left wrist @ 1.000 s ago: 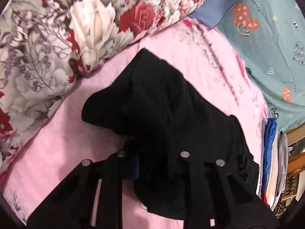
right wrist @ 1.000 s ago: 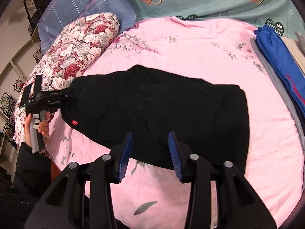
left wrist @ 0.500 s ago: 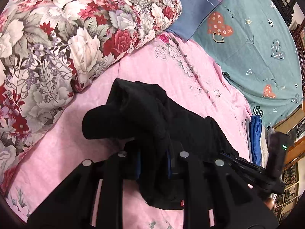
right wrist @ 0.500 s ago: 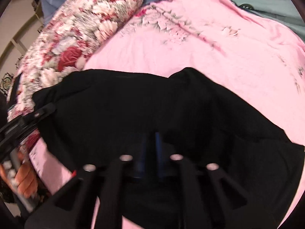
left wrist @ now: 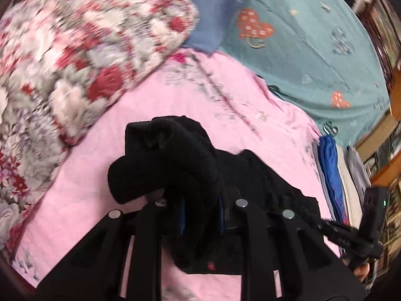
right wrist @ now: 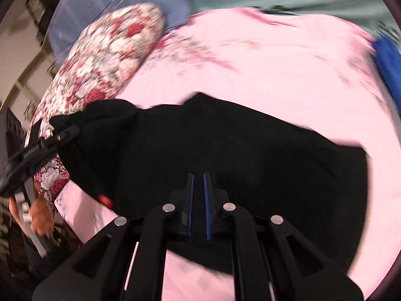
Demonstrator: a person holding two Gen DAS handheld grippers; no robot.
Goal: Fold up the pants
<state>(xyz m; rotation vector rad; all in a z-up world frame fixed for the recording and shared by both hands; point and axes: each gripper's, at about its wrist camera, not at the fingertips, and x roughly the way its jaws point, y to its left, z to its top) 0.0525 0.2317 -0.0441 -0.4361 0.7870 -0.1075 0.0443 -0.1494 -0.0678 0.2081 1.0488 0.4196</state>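
You are working on a wide pink floral bedsheet [right wrist: 263, 57], with a red-and-white rose-patterned quilt roll [left wrist: 82, 50] along its far left side and a stack of folded blue and grey clothes [left wrist: 333, 175] at its right edge, so carry the fold across the open pink area between them. The black soft-knit pants [right wrist: 225, 150] lie across the near middle of the sheet, one end bunched and raised off the bed, the rest spread low and fairly flat. Lift both held points level and together, so the cloth hangs taut between them and does not sag into a twist, then lay the raised edge squarely over the flat part and let go only once the edges line up. Your left gripper [left wrist: 200, 213] has its jaws closed on a thick wad of the pants, which piles up directly ahead of and over its fingertips. Your right gripper [right wrist: 198, 190] has its blue-padded jaws drawn to a narrow slit, pinching the near edge of the pants, with the dark cloth spreading away in front of it on both sides.
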